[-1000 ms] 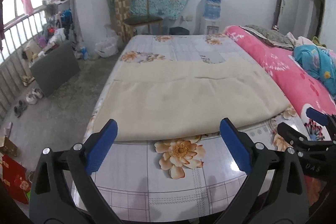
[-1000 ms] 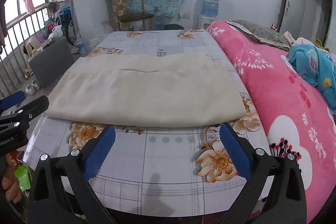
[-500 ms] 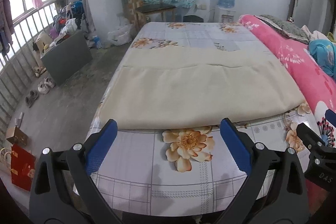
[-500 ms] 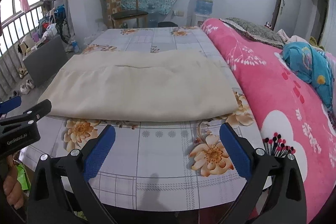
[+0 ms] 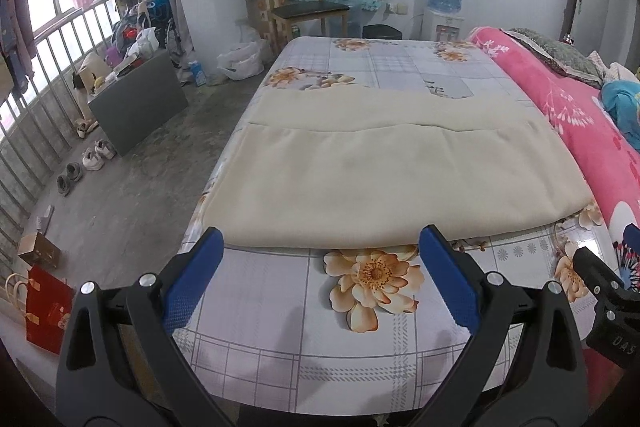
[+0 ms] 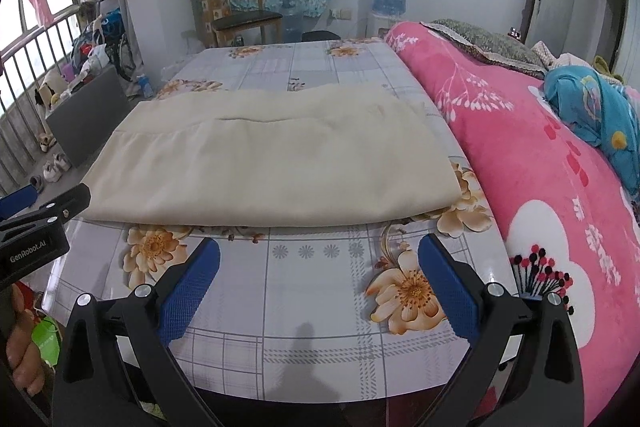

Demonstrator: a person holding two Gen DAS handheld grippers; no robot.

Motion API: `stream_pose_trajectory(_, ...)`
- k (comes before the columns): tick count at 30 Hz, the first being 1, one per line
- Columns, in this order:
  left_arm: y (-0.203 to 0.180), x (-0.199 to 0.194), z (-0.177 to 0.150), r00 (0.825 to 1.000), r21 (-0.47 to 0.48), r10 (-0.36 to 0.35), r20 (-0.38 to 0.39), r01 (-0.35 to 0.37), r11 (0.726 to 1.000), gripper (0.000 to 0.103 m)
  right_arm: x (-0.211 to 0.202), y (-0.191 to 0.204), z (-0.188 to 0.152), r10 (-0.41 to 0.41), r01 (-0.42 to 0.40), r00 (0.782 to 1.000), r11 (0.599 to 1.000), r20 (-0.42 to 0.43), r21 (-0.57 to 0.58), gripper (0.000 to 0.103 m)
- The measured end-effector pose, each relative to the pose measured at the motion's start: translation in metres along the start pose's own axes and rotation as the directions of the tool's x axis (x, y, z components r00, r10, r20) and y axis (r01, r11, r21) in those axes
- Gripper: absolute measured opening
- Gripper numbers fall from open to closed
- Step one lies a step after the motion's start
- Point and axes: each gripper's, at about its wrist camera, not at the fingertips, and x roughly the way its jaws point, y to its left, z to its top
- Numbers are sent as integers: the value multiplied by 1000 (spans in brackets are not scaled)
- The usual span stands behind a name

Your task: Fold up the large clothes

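**Folded cream cloth on floral tabletop; both hand-held grippers spread and empty**

The cream cloth point(image 5: 384, 179) lies folded flat on the floral-print tabletop point(image 5: 304, 331). It spans almost the full width of the tabletop, from the left edge to near the right edge. Its near fold line runs parallel to the near edge of the tabletop, leaving a bare strip of floral surface in front. A second layer edge crosses the cloth toward its far side; the far part of the tabletop beyond the cloth is bare.

The left hand-held gripper point(image 5: 320, 247) is held over the near edge of the tabletop, toward the left corner. Its blue pads point(image 5: 192, 279) stand wide apart and grip nothing. The pad tips sit just short of the near fold of the cloth, not touching it as far as the view shows.

The right hand-held gripper point(image 6: 320, 259) is held over the near edge, toward the right corner. Its jaws are likewise fully spread and empty, clear of the cloth.

A pink floral blanket point(image 6: 552, 187) lies along the right edge of the tabletop. A wooden chair point(image 5: 308, 7) stands beyond the far edge.
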Motion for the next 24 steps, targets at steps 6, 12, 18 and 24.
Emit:
stream_pose_trajectory(6, -1, 1, 0, 1000, 3, 0, -4, 0, 1000, 95, 5, -1, -1, 5, -4, 1000, 1000, -16, 9, 97)
stream_pose_trajectory(12, -6, 6, -4, 1000, 21, 2, -19, -1, 1000, 95, 6, -1, -3, 6, -6, 1000, 1000, -21, 10, 97)
stream_pose_trajectory(18, -7, 7, -5, 1000, 28, -1, -25, 1, 1000, 95, 7, -2, -3, 9, -9, 1000, 1000, -25, 15, 97)
stream_pose_trajectory(24, -6, 8, -8, 999, 24, 0, -39, 1, 1000, 95, 8, -2, -5, 13, -13, 999, 1000, -30, 15, 97)
